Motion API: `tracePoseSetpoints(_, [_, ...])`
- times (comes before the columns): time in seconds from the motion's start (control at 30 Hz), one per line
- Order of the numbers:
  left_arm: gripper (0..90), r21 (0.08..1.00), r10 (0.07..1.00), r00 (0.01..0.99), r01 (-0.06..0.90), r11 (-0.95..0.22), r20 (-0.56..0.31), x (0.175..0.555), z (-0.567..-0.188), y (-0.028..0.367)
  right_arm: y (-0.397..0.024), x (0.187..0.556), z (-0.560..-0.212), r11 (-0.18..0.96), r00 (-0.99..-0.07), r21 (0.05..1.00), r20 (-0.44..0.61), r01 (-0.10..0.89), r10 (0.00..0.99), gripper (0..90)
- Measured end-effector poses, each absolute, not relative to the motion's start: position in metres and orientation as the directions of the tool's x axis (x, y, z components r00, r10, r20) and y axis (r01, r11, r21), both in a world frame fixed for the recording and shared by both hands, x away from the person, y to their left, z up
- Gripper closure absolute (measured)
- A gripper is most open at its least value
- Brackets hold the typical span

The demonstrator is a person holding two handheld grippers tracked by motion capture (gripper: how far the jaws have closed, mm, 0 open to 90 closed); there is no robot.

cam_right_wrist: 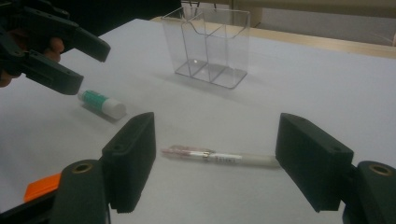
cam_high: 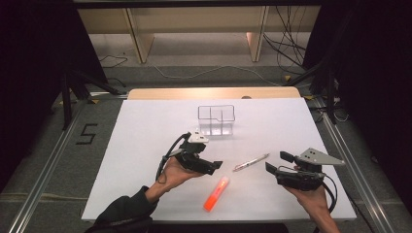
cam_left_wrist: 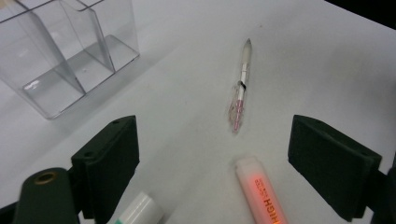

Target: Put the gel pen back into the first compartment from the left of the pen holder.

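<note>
A clear plastic organizer with several compartments stands at the middle back of the white board. A slim pen lies between the two grippers. An orange highlighter lies nearer the front edge. A green-and-white tube lies below my left gripper, which is open and empty, hovering left of the pen. My right gripper is open too, low over the board, its jaws framing the pen from the right.
The board rests on a wooden table whose edge shows at the back. Metal rails run along both sides. Cables and shelf legs lie on the floor beyond. Bare board surrounds the organizer.
</note>
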State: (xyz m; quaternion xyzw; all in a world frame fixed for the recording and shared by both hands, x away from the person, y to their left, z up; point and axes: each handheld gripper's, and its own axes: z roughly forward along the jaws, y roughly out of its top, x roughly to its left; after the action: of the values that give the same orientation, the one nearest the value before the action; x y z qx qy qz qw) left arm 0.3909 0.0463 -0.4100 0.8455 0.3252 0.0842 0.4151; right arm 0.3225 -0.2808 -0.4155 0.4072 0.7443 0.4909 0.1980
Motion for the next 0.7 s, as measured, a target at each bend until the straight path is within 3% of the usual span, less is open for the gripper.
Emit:
tracePoseSetpoints(0.23, [16.8, 0.727, 0.585, 0.802, 0.471, -0.499, -0.118, 0.401, -0.411, 0.021, -0.282, 0.318, -0.415, 0.188, -0.590, 0.894, 0.099, 0.406, 0.801, 29.2])
tracePoseSetpoints(0.47, [18.2, 0.662, 0.541, 0.839, 0.436, -0.610, -0.054, 0.412, -0.413, -0.009, -0.286, 0.318, -0.416, 0.183, -0.582, 0.891, 0.106, 0.416, 0.806, 29.2])
tracePoseSetpoints(0.7, [20.8, 0.627, 0.526, 0.847, 0.449, -0.636, -0.073, 0.424, -0.422, -0.032, -0.286, 0.317, -0.416, 0.184, -0.579, 0.891, 0.103, 0.415, 0.809, 29.3])
